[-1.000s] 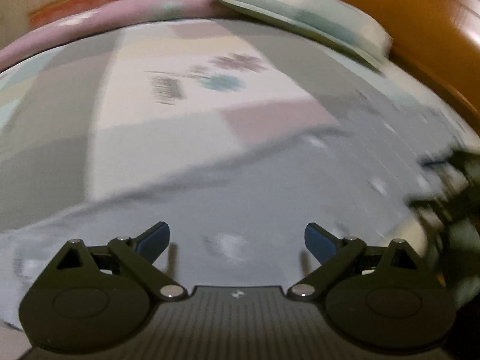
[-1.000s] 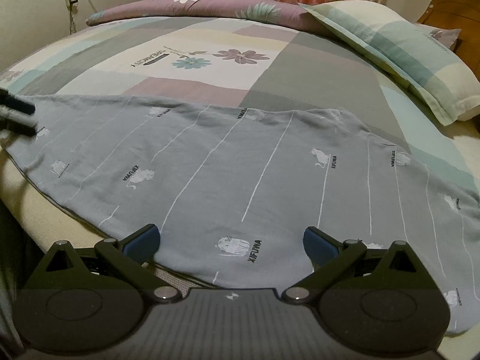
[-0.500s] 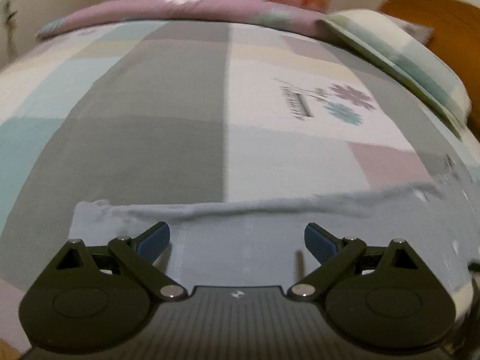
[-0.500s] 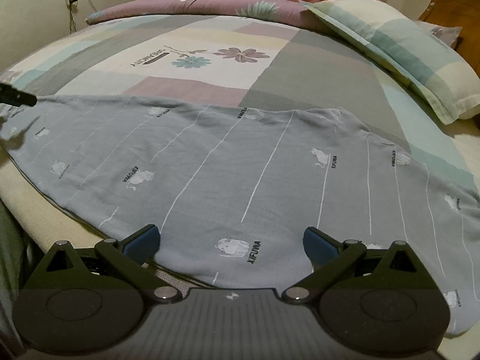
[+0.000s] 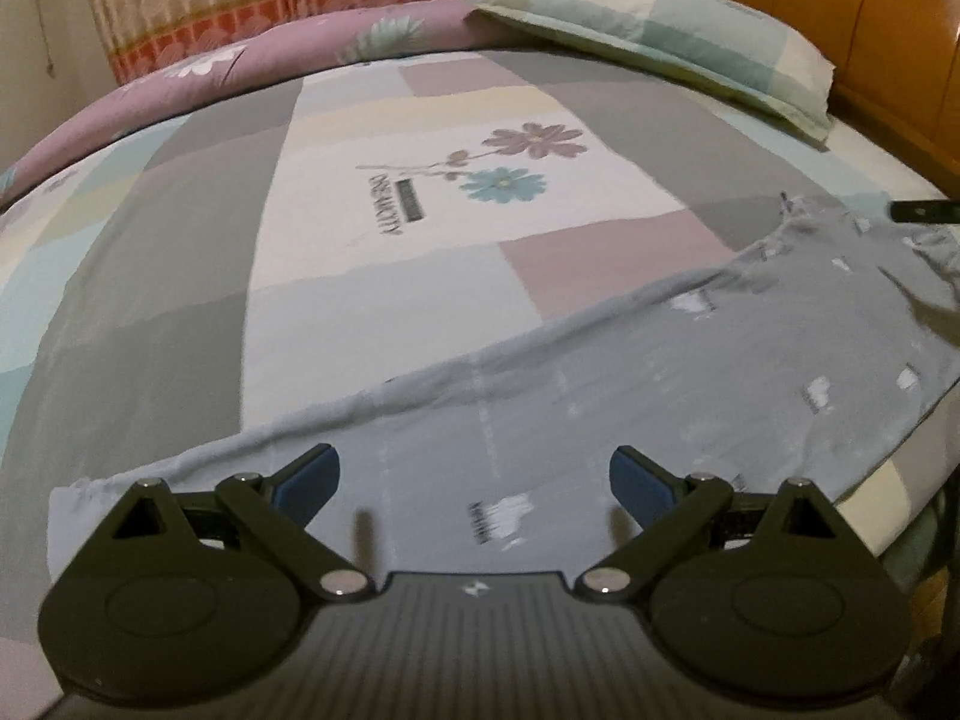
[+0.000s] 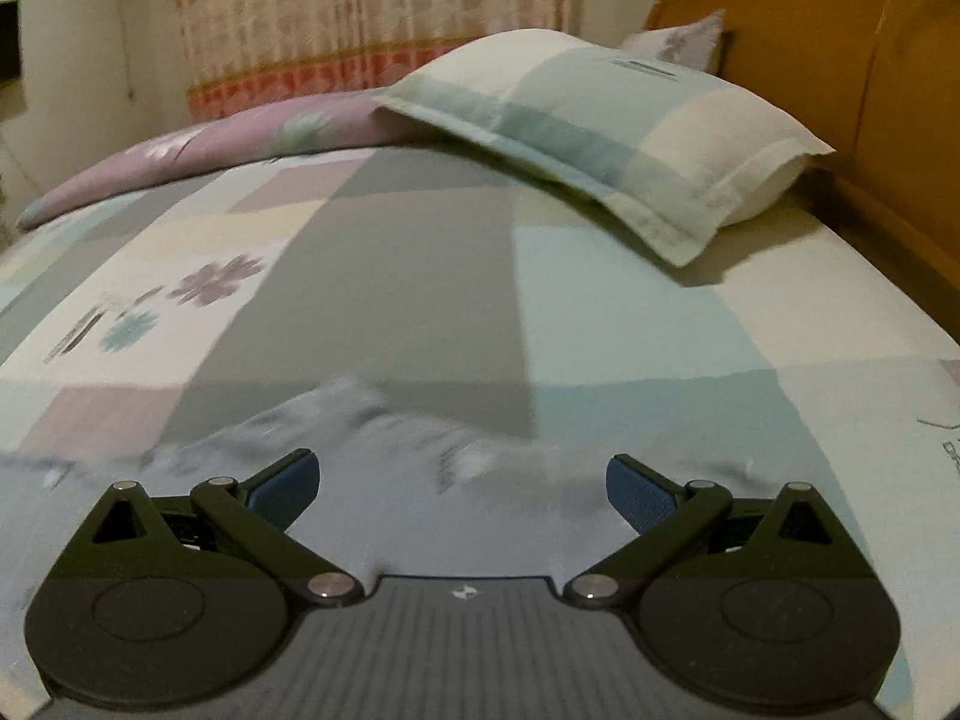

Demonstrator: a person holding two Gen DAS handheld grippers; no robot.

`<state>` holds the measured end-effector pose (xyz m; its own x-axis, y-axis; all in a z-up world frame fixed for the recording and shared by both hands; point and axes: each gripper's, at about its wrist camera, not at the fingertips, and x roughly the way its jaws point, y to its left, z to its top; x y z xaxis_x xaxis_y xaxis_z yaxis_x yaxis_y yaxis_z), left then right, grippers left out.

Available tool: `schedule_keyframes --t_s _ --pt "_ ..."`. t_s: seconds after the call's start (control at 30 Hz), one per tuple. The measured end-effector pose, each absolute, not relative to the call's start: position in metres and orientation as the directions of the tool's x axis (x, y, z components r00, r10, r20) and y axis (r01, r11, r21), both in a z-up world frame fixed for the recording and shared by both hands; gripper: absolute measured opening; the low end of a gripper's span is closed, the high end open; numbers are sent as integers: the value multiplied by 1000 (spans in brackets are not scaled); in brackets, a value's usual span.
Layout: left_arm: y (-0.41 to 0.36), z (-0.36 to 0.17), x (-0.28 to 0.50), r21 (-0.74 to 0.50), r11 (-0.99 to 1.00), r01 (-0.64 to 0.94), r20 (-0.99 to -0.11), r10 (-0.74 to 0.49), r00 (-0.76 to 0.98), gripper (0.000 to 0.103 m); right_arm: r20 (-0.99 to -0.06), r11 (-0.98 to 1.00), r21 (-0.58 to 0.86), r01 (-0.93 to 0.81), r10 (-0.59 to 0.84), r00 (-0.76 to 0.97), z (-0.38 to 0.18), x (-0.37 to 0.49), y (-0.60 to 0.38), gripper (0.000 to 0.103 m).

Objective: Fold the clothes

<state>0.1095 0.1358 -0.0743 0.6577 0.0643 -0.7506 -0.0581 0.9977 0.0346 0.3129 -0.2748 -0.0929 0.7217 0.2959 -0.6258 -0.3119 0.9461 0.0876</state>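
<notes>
Grey garment (image 5: 690, 384) is spread along the bed (image 5: 180, 312) edge; left gripper (image 5: 474, 474) and right gripper (image 6: 462, 480) are held wide open, empty.

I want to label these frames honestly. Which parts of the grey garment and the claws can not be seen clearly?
- Grey printed cotton garment: left wrist view, the right end is cut by the frame edge; the small prints are blurred.
- Same garment: right wrist view, motion blur hides its edge and its near part lies behind the right claw.
- Left claw: open above the cloth; contact cannot be told.
</notes>
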Motion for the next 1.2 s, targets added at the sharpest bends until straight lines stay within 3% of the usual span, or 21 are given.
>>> schedule_keyframes --t_s 0.17,0.33,0.53,0.7,0.9,1.07,1.2 --pt "127 -74 119 29 997 -77 -751 72 656 97 -662 963 98 -251 252 706 -122 349 -296 103" --pt "123 -73 124 36 997 -70 -752 73 655 97 -640 982 106 -157 188 745 -124 351 -326 103" --pt "111 -70 127 43 998 -40 -746 58 663 97 -605 958 172 -230 287 742 -101 306 -323 103" --pt "95 -72 126 59 998 6 -754 41 655 97 -668 987 142 -79 155 728 -127 283 -351 102" --pt "82 -69 122 61 998 34 -755 23 656 97 -623 974 183 -131 218 752 -111 257 -348 103" --pt "69 -67 120 68 996 60 -758 13 652 97 -686 983 148 -113 184 704 -126 251 -348 103" --pt "60 -67 121 70 994 89 -769 -3 639 97 -668 979 181 -95 193 718 -113 234 -356 103"
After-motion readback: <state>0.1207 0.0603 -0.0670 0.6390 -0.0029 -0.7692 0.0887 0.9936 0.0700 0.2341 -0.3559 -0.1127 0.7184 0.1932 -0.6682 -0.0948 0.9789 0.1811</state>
